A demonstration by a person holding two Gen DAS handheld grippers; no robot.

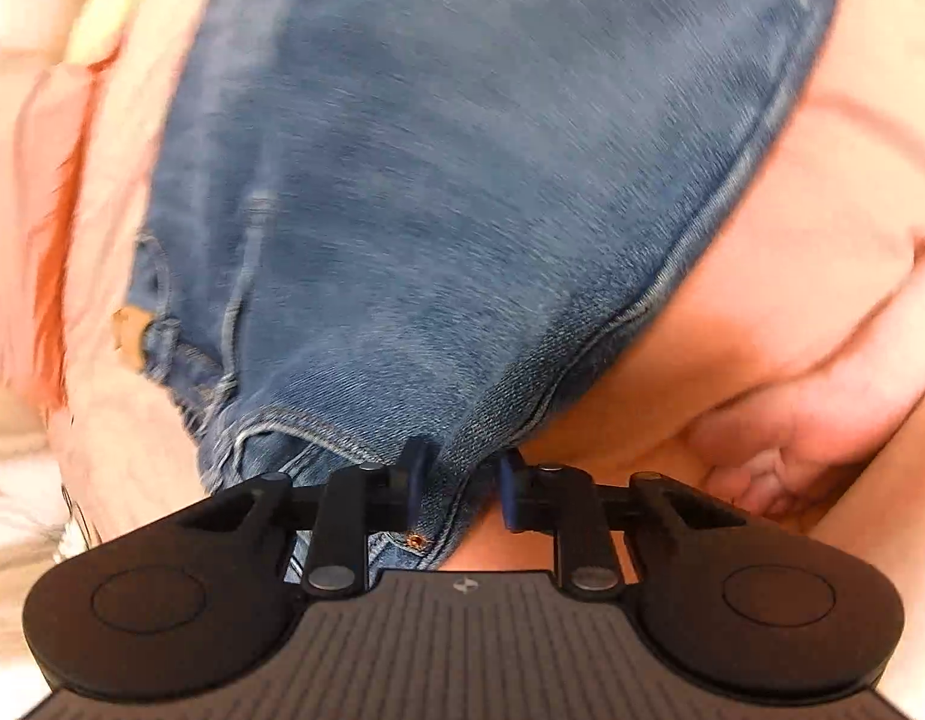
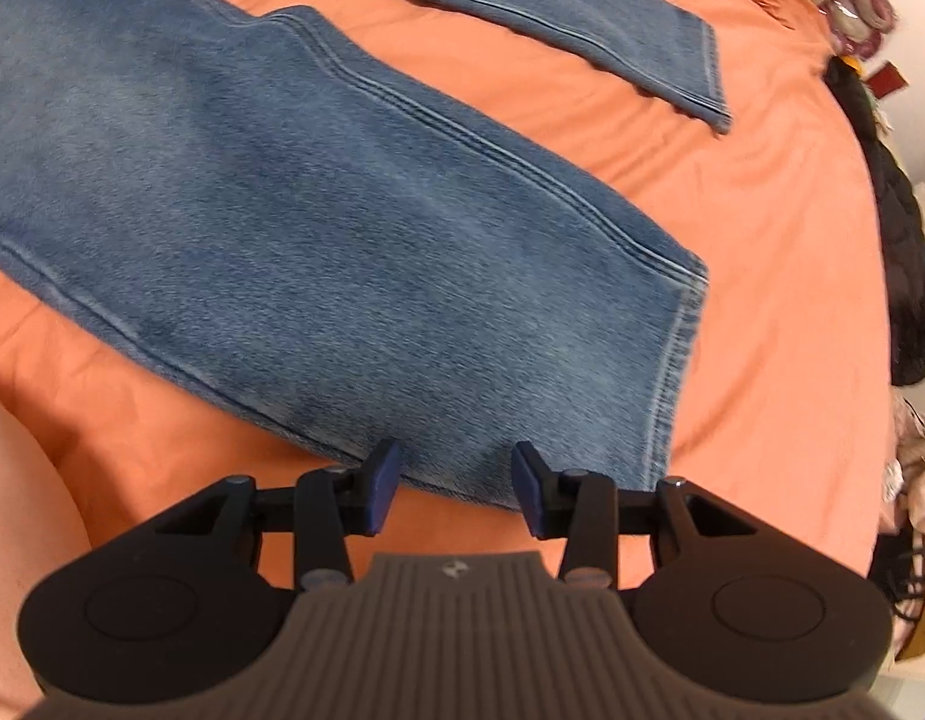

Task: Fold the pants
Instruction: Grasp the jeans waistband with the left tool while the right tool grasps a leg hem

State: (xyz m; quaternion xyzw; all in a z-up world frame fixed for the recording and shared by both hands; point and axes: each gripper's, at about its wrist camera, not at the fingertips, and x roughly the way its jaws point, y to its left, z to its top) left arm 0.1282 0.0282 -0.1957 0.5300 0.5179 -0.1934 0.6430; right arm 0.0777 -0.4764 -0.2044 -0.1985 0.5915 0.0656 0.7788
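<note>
Both jaws at the jeans (image 1: 462, 180); left pinching denim; right astride hem.

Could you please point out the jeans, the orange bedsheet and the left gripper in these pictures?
jeans (image 2: 342, 240): right wrist view, middle of the near leg.
orange bedsheet (image 2: 762, 300): right wrist view, bare patch beside the hem.
left gripper (image 1: 462, 480): left wrist view, between its fingertips.

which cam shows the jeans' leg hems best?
Right wrist view: both leg hems of the jeans lie flat and unobstructed on the orange bedsheet, one near, one farther back. The left wrist view shows only the waist end with a pocket rivet, no hems.
</note>
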